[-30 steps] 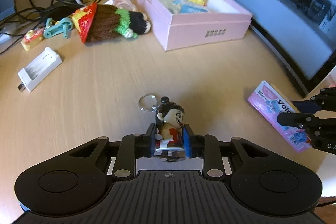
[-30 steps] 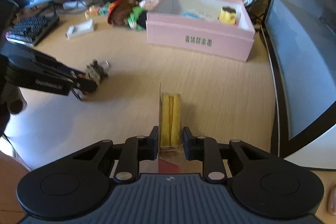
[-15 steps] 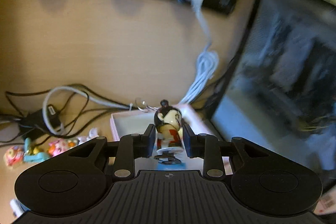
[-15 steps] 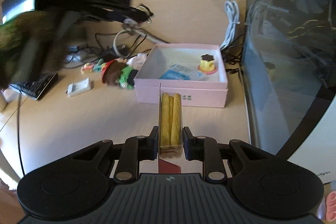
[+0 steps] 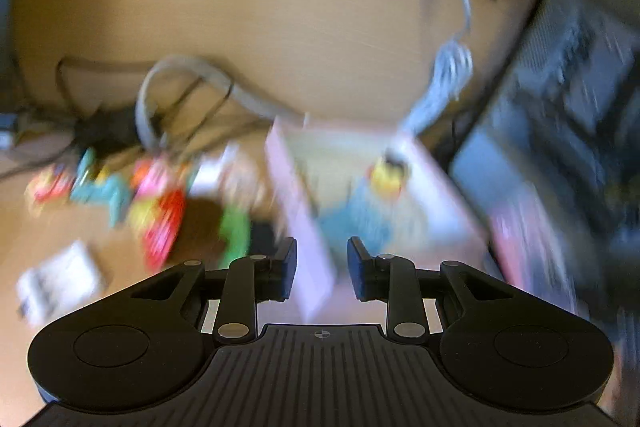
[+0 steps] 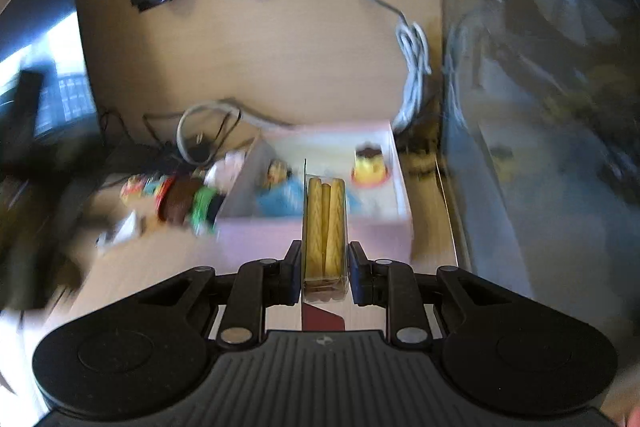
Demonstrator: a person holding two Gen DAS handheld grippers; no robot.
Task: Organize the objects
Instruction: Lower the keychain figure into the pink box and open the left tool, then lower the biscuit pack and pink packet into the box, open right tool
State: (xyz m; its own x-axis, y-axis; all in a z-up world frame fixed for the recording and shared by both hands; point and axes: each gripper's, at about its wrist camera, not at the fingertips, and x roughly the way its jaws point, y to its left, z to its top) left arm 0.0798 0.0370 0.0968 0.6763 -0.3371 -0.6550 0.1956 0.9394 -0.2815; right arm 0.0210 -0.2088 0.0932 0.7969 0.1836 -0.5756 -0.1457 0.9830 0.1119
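My left gripper (image 5: 322,267) has its jaws parted around nothing, while my right gripper (image 6: 324,271) clamps the pack of yellow sticks (image 6: 325,227), the pink box (image 6: 320,227) just ahead.

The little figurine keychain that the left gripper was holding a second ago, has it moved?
Yes. The left gripper is empty now, and the figurine keychain lies inside the pink box.
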